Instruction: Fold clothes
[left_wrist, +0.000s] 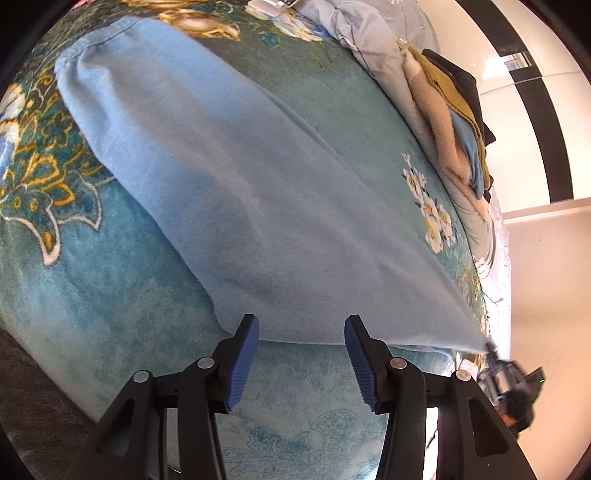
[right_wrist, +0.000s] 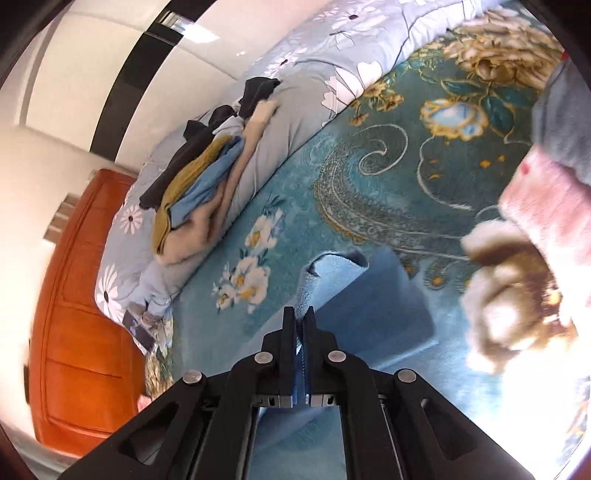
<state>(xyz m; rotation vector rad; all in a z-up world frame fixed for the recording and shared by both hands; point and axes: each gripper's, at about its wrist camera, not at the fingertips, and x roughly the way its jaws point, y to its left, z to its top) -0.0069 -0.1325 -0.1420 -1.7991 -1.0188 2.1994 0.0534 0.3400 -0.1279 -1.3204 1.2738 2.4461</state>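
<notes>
The light blue garment (left_wrist: 236, 192) lies spread on the teal floral blanket (left_wrist: 92, 288) covering the bed, its near hem running between the two claws. The right claw (right_wrist: 303, 321) is clamped together on a pinch of one corner, lifting it so the cloth peaks up off the blanket. The left claw (left_wrist: 301, 354) stands apart, its blue pads (left_wrist: 242, 363) straddling the hem without pressing on it; that corner is not yet gripped. To fold well, the left claw should probably close on the hem edge, catching every layer, before either hand rises. Both corners then ought to travel together, level and taut, toward the far hem so the edges meet squarely. A stack of folded clothes (right_wrist: 195, 188) waits on the grey floral quilt (right_wrist: 295, 81) beyond.
</notes>
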